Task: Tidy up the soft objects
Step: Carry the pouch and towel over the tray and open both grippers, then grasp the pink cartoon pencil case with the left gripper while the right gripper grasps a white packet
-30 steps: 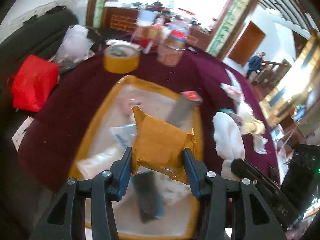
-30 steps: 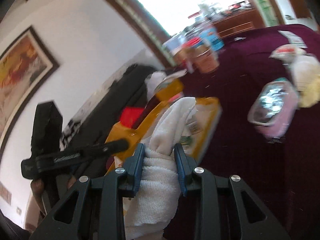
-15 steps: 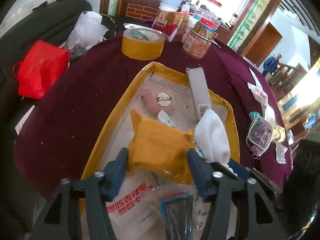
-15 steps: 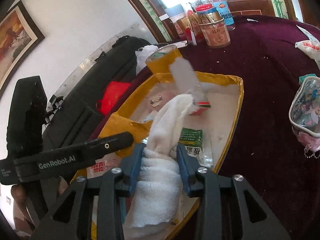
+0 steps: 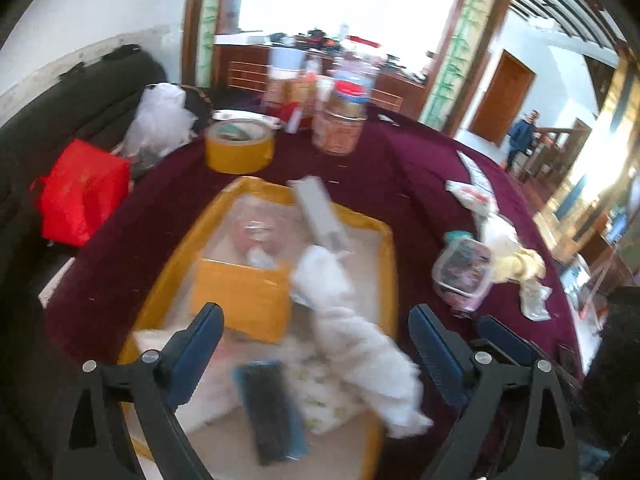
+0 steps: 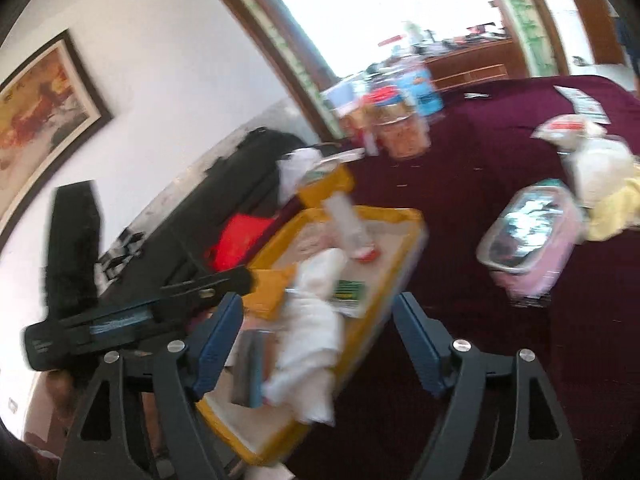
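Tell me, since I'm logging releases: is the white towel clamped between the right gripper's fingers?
No: the white towel lies loose in the yellow tray, clear of the opening right gripper.

1. Your left gripper (image 5: 316, 336), clamped on the yellow parcel (image 5: 244, 300) a second ago, is opening; the parcel now lies free in the yellow tray (image 5: 390, 276).
2. Your right gripper (image 6: 318, 338) is opening too; the white towel (image 6: 312, 344) it held now rests across the tray's near edge.
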`<state>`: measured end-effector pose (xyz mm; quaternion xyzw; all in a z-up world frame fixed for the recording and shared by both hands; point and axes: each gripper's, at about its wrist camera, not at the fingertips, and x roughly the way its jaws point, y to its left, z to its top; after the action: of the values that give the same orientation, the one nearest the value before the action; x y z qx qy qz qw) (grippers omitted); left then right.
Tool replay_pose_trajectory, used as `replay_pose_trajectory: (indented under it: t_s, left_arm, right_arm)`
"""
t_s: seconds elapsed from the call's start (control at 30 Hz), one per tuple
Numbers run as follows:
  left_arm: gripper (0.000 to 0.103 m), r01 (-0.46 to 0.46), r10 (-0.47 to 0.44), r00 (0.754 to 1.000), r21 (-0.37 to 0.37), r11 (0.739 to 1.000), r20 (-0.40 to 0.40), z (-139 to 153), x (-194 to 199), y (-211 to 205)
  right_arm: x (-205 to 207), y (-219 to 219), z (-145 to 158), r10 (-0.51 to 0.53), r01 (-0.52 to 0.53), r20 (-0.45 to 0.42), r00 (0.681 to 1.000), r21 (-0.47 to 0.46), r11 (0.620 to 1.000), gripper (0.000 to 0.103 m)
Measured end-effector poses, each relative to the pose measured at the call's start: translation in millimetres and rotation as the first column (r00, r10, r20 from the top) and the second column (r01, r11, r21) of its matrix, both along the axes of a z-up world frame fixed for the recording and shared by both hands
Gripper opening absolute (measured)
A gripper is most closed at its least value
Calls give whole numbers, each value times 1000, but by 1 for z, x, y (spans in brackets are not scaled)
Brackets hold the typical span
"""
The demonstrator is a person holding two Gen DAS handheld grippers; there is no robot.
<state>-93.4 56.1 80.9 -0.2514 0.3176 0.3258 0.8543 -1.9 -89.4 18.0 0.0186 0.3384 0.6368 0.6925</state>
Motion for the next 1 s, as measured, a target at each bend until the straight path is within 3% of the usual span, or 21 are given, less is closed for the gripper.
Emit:
replay_pose_trajectory:
  t_s: [0.1,0.2,0.47,0.7,0.8,1.0]
  left_arm:
    - [97,-9,8,1000,29,1000,23,9,5,-11]
    - [97,44,-44,999,13,999,19,10,20,-22]
    - [97,159,-159,987,-39,987,-15,2,63,-51]
    - [97,194,-197,979,-49,980,-52,-5,85,-65]
    - [97,206,-209,976,-53,977,-63,-8,94,-66]
    - [97,239,-245,965,-69,969,-90,-15,124,-64]
  right_arm:
    - [18,-19,0,-65,65,-2,998,-14,998,77]
    - [39,-42,0,-108,108,-27,994,-13,994,77]
    - [108,-80,-21,-227,225,-200,953,-34,974,77]
    - [146,-116,-18,-344,344,-186,920,-32,938,77]
    - [170,-132,-17,-416,415,-207,885,-52,909,77]
    - [217,-149,-21,-610,596,-199,767,-128,792,77]
